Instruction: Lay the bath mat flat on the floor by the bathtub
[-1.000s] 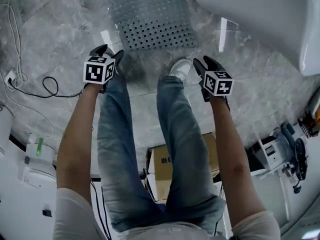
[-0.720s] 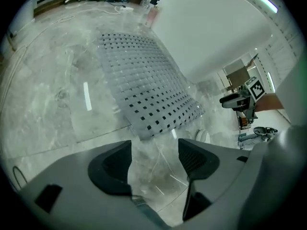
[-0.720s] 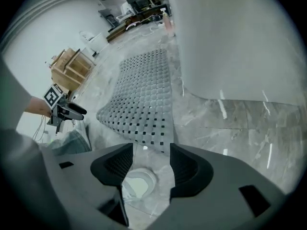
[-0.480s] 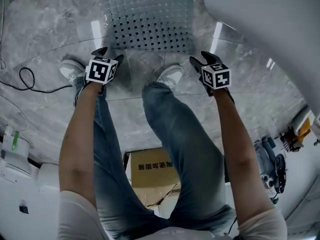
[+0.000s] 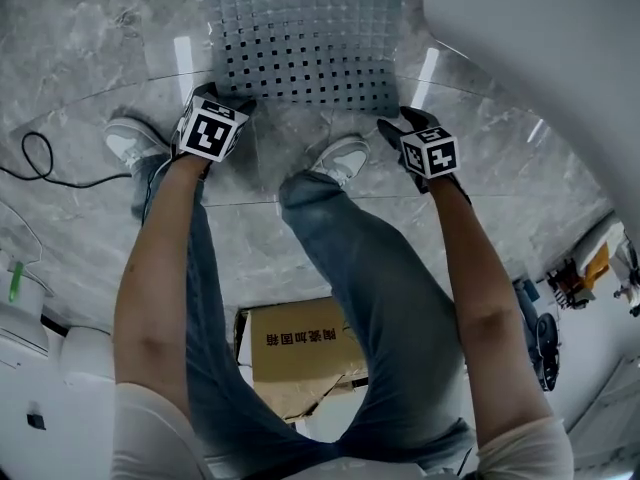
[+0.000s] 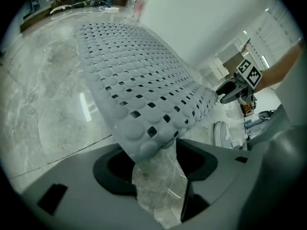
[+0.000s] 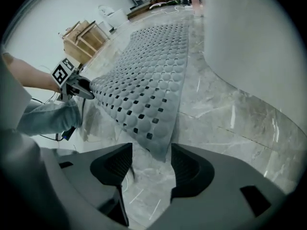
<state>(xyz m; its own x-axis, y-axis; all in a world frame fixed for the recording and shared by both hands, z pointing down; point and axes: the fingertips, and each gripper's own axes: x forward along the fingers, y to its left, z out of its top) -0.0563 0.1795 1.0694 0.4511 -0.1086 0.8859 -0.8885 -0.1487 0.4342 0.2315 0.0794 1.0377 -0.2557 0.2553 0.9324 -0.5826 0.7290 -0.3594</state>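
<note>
The grey bath mat (image 5: 305, 28), full of square holes, lies on the marble floor beside the white bathtub (image 5: 540, 58). My left gripper (image 5: 222, 100) is at the mat's near left corner and my right gripper (image 5: 400, 125) at its near right corner. In the left gripper view, the mat (image 6: 144, 71) has a slightly raised corner between the jaws of the left gripper (image 6: 156, 164); they are closing a little without pressing on it. In the right gripper view, the mat (image 7: 148, 75) ends in a corner between the opening jaws of the right gripper (image 7: 151, 169), untouched.
The person's shoes (image 5: 125, 143) (image 5: 340, 158) stand just behind the mat's near edge. A cardboard box (image 5: 300, 353) sits behind the legs. A black cable (image 5: 40, 163) trails at the left. A wooden crate (image 7: 81, 40) stands far off.
Both grippers have come up to the mat's near corners. The person's legs have spread, and the left shoe has come into view at the left.
</note>
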